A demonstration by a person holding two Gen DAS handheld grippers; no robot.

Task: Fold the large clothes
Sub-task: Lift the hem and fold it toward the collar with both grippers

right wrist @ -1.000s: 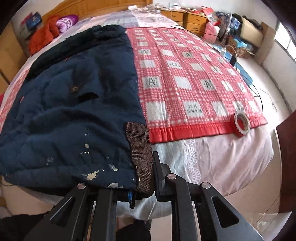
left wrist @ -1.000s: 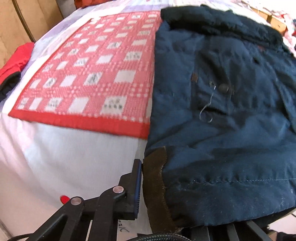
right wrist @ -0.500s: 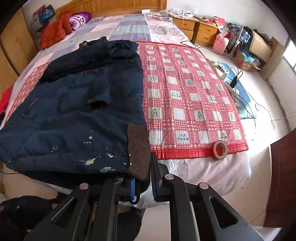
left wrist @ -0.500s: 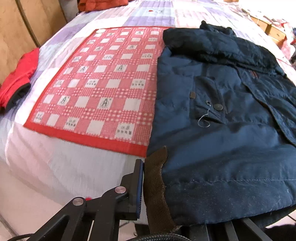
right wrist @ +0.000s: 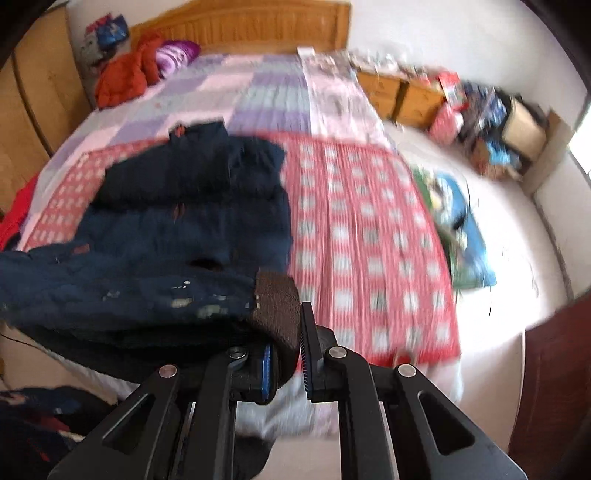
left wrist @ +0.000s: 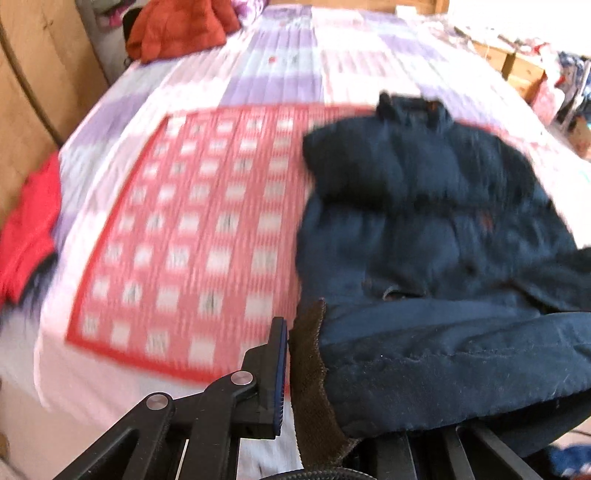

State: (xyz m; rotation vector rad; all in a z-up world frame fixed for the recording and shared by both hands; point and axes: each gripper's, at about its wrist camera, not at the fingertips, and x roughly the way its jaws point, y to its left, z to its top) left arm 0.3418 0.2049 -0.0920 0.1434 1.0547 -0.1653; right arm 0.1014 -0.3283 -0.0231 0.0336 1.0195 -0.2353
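Both grippers, left [left wrist: 295, 373] and right [right wrist: 286, 354], clamped on the navy jacket's [left wrist: 424, 236] near-hem corners, collar lying ahead toward the bed's [right wrist: 273, 88] headboard edge.

A red checked mat [right wrist: 369, 236] lay across the bed [right wrist: 273, 88], over its pastel patchwork cover. Orange-red clothing [right wrist: 122, 77] and a purple bundle [right wrist: 175, 55] sat by the wooden headboard [right wrist: 258, 26]. Wooden bedside cabinets [right wrist: 402, 96] stood to the right, with cluttered boxes [right wrist: 491, 129] beyond.
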